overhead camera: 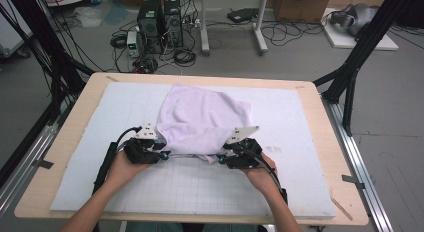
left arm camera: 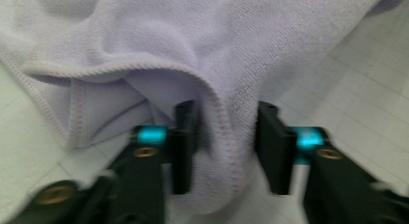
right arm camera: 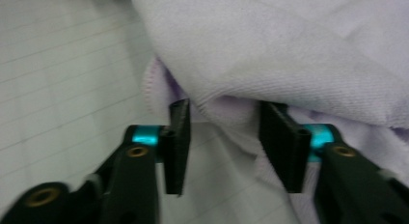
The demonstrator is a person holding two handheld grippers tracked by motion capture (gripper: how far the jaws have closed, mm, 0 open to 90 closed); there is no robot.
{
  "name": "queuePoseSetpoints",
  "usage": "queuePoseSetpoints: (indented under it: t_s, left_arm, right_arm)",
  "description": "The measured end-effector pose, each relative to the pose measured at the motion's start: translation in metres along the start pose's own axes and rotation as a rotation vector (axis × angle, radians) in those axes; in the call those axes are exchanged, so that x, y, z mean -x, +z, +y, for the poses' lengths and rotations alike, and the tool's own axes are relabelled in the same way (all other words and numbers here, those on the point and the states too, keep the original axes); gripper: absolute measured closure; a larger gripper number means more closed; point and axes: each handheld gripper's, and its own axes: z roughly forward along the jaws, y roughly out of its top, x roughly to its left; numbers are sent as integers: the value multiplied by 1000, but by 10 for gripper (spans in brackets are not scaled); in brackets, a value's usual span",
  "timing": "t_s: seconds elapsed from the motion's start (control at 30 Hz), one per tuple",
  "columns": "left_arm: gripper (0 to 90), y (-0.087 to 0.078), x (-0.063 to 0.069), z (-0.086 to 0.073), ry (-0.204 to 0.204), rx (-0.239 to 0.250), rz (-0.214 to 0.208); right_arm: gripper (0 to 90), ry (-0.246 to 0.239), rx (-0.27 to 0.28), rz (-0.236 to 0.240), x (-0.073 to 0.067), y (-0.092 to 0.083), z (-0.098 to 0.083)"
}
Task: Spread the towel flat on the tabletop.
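Lilac towel bunched on worktop. Left gripper fingers part-open, hemmed fold between. Right gripper fingers part-open, towel edge between; firm grip on either unconfirmed.

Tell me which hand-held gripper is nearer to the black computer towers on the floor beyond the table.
Left. The left hand-held gripper sits at the towel's near left edge, almost straight below the computer towers in the high view; the right hand-held gripper sits at the towel's near right edge, farther across.
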Motion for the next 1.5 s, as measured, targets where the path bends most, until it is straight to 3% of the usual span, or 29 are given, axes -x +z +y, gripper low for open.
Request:
queuePoseSetpoints:
  t_s: [0.1,0.13,0.3,0.43,0.57,0.67,0.77,0.9,0.97,1.03,1.13,1.2,1.3,1.4,1.5]
  left_arm:
    - [794,-8,1,2,6,19,-4]
    - [798,-12,2,3,9,25,-11]
    - [805,-33,12,7,41,66,-18]
    - [813,-51,22,21,76,100,-23]
    - [817,-71,30,35,107,135,-35]
    - [826,-72,29,45,122,142,-7]
    - [832,-55,19,50,95,127,16]
    - [830,-16,-10,51,26,89,49]
    - [829,4,-25,48,-26,60,60]
    - [827,21,-35,44,-51,28,85]
    - [820,36,-45,38,-81,-14,88]
    - [797,38,-47,37,-91,-15,85]
    - [713,30,-47,37,-94,-4,89]
    - [624,11,-48,38,-120,38,92]
    - [595,-13,-45,39,-110,97,96]
  right_arm:
    - [825,0,4,24,3,2,1]
    - [843,-5,5,36,3,0,1]
    - [860,-13,33,68,-2,-21,1]
    - [860,-32,41,112,-11,-43,6]
    - [860,-55,77,117,-19,-70,13]
    - [860,-78,81,82,-16,-80,20]
    - [860,-61,60,36,2,-72,27]
    - [860,9,28,-7,38,-45,31]
    - [859,56,-5,-9,55,-25,31]
    - [859,77,-36,-15,65,-6,29]
    - [858,123,-69,-14,77,16,25]
    - [854,151,-82,-13,82,27,20]
    - [808,170,-61,-7,85,26,18]
    - [732,162,-28,-8,80,13,20]
    - [698,141,20,-23,72,-8,22]
